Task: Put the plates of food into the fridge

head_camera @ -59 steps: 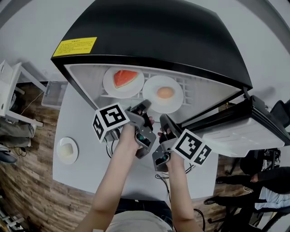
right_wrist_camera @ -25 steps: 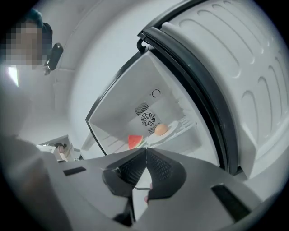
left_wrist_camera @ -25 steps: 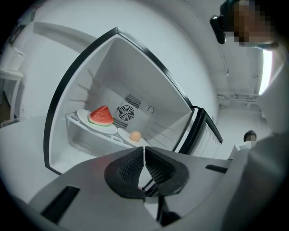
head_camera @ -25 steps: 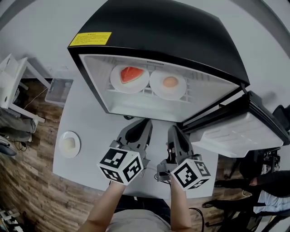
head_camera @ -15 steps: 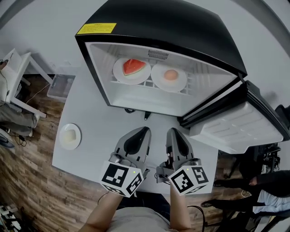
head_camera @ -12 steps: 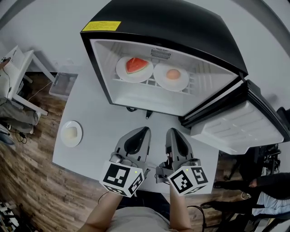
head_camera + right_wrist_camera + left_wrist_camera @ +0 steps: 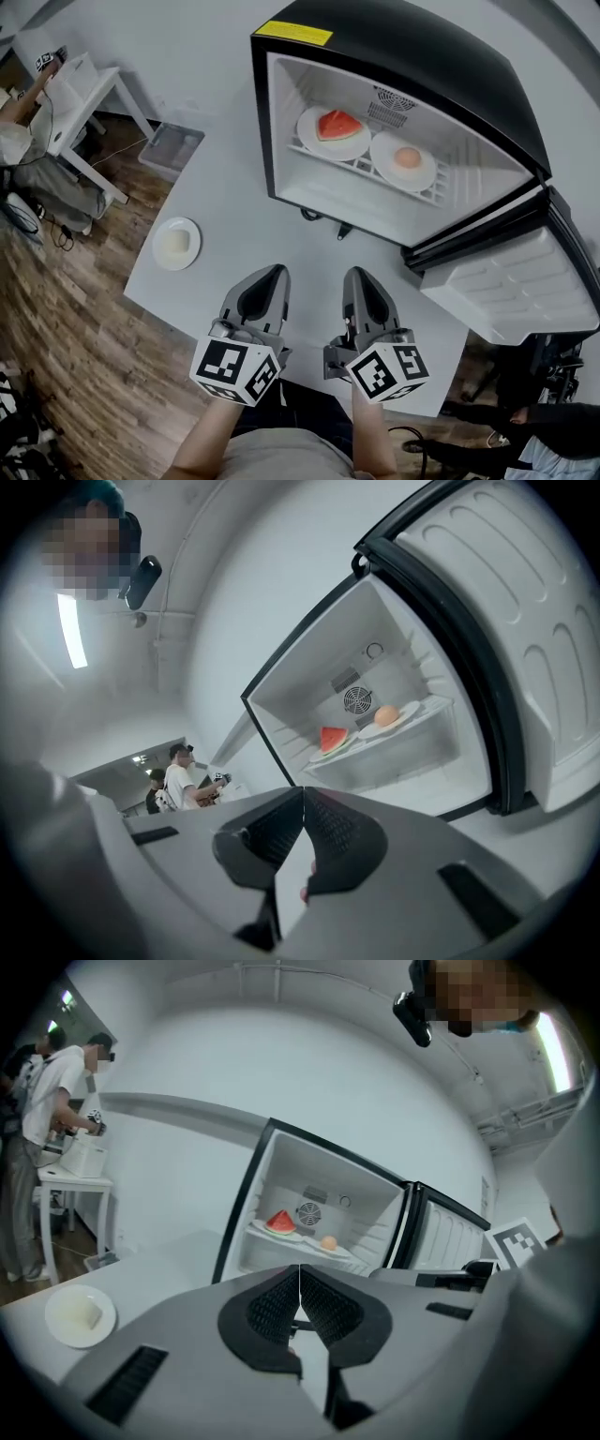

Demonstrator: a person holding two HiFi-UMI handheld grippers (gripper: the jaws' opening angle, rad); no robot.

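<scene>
Both grippers have drawn back from the mouth of the fridge (image 7: 412,56), where they were working a couple of seconds ago. They now sit low in the head view over the near edge of the table (image 7: 244,202), side by side with a gap between them. The head has also turned, so the fridge lies further right than before. The left gripper (image 7: 269,274) is closed and empty: in its own view the ribbed pads (image 7: 270,1309) press together at the tips with nothing between them. The right gripper (image 7: 356,277) is the same, its pads (image 7: 335,834) meeting at the tips around no object. Both point toward the fridge, which stands on the table with its door (image 7: 511,286) swung wide to the right. On the wire shelf (image 7: 361,167) inside lie two plates side by side, nearly touching. The watermelon plate (image 7: 319,142) is on the left, and on the right is the second plate (image 7: 420,173), carrying a round orange-coloured food. A third plate (image 7: 189,251) with a pale food on it rests on the table, well left of the fridge and near the table's left edge. Beyond that edge a clear bin (image 7: 173,148) sits on the wooden floor. At the upper left a person (image 7: 14,122) stands by a white stand (image 7: 80,89).
</scene>
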